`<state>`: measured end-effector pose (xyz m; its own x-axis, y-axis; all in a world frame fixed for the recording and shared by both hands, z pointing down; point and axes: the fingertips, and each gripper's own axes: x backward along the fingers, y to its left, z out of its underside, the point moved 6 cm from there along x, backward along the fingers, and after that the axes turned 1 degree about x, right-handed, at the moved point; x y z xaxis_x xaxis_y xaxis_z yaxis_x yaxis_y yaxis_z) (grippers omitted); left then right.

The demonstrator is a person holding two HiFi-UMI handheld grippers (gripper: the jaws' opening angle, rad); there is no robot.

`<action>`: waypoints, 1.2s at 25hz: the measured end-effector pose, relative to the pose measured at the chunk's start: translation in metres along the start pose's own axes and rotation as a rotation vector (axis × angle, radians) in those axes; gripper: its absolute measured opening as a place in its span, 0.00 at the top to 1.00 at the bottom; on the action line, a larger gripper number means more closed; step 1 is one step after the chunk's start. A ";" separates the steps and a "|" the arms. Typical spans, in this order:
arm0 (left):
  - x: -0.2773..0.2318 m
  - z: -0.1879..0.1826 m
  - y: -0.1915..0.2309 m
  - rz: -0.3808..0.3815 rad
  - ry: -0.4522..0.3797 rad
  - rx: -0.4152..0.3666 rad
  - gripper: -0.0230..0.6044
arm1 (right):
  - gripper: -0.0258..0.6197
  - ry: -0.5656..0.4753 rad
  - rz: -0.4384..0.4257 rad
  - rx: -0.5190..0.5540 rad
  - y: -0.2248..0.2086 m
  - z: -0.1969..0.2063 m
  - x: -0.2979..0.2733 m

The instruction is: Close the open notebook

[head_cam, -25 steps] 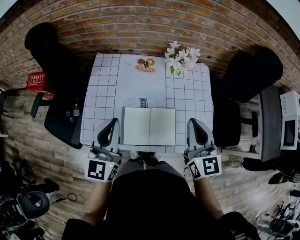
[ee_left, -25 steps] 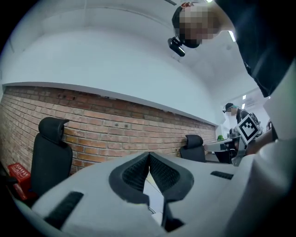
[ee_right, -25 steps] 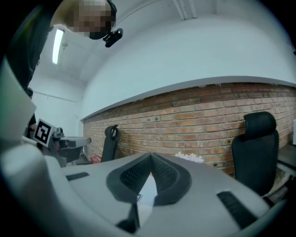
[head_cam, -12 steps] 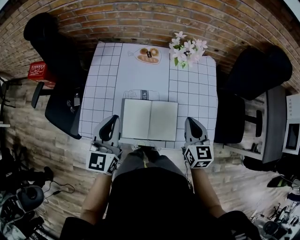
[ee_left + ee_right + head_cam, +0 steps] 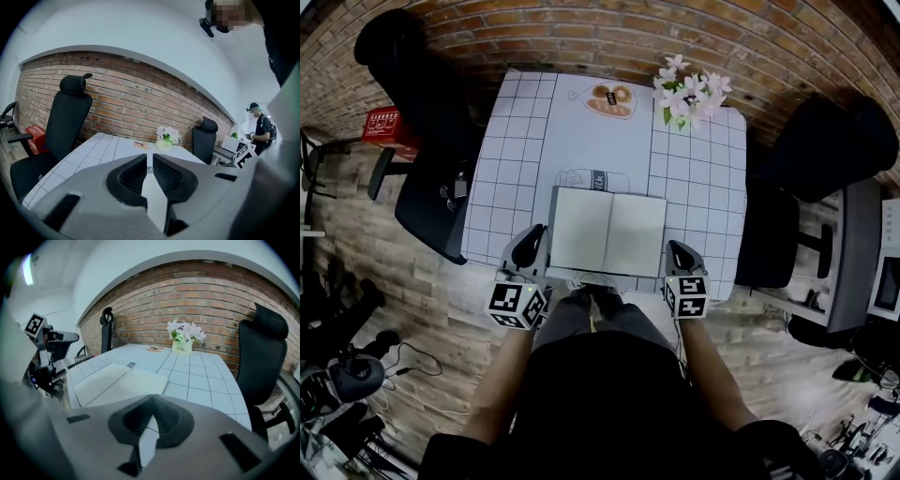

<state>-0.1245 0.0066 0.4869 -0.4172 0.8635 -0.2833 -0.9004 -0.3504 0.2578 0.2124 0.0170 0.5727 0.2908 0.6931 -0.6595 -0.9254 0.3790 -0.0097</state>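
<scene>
White-paged notebook (image 5: 607, 232) lies open at the near edge of the counter (image 5: 516, 150), spine running near-to-far. Flanking it, equally near: left claw (image 5: 530, 251), slit-wide apart, empty; right claw (image 5: 680, 251), closed, empty.

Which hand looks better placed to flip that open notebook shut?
Probably the right, though it's close. The right gripper sits beside the notebook's right page edge, and its own view shows that page just ahead. The left gripper flanks the other edge, but its view looks over the table.
</scene>
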 end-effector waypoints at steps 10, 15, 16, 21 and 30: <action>-0.003 0.058 0.021 -0.075 0.157 0.036 0.85 | 0.94 0.094 0.005 0.070 -0.006 0.018 -0.030; -0.008 0.074 0.029 -0.095 0.206 0.039 0.84 | 0.94 0.116 0.000 0.059 -0.004 0.019 -0.034; -0.009 0.078 0.030 -0.097 0.217 0.040 0.84 | 0.94 0.119 -0.001 0.043 -0.003 0.020 -0.035; -0.019 0.092 0.037 -0.116 0.272 0.036 0.87 | 0.94 0.130 0.007 -0.013 -0.004 0.028 -0.036; -0.031 0.111 0.055 -0.155 0.376 0.029 0.91 | 0.94 0.124 -0.033 -0.222 -0.005 0.026 -0.034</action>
<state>-0.1470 0.0008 0.6128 -0.2975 0.7108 -0.6373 -0.9546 -0.2110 0.2103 0.2130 0.0076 0.6150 0.3025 0.5970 -0.7430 -0.9505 0.2469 -0.1886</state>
